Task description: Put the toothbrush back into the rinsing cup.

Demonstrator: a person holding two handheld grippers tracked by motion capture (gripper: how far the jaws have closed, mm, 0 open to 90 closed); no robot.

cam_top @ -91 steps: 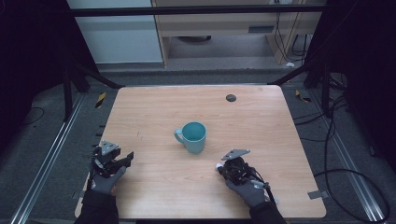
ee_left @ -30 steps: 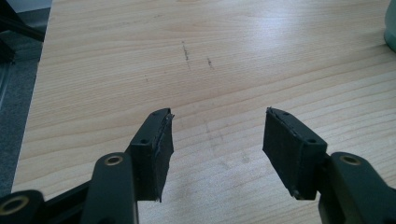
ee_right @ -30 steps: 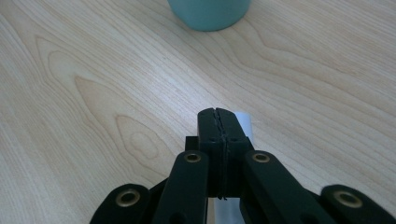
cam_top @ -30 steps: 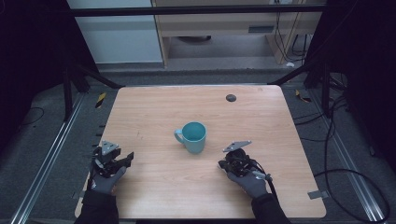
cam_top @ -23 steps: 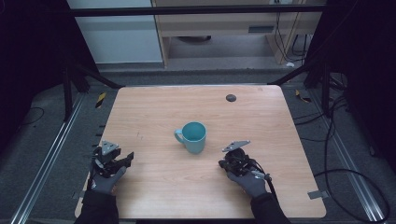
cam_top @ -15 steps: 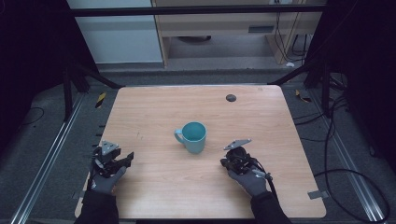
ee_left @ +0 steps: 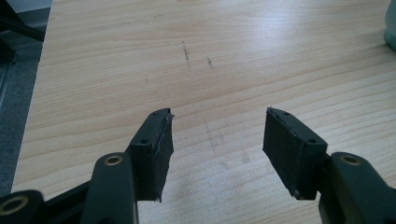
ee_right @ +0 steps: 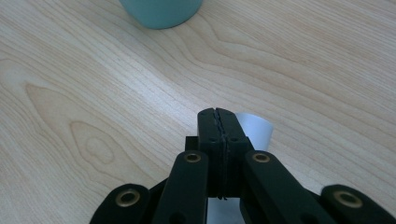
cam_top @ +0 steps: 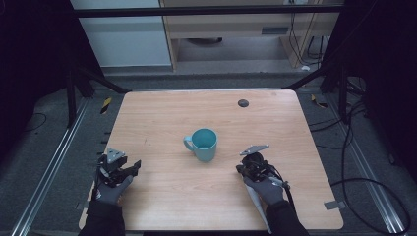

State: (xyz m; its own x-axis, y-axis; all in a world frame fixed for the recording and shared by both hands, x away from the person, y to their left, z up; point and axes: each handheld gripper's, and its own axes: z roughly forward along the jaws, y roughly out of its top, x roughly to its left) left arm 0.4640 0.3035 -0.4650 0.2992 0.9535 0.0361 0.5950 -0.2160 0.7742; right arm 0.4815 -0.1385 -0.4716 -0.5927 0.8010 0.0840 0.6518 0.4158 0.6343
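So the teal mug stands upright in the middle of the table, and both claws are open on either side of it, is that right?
Not quite: only the left claw is open. The right claw is shut, its jaws pressed together, as the right gripper view shows. The teal mug does stand upright mid-table, between the two.

A light wooden desk fills the middle, with a small dark round spot near its far edge. Grey floor surrounds it, crossed by black cables on the right; a pale cabinet stands beyond
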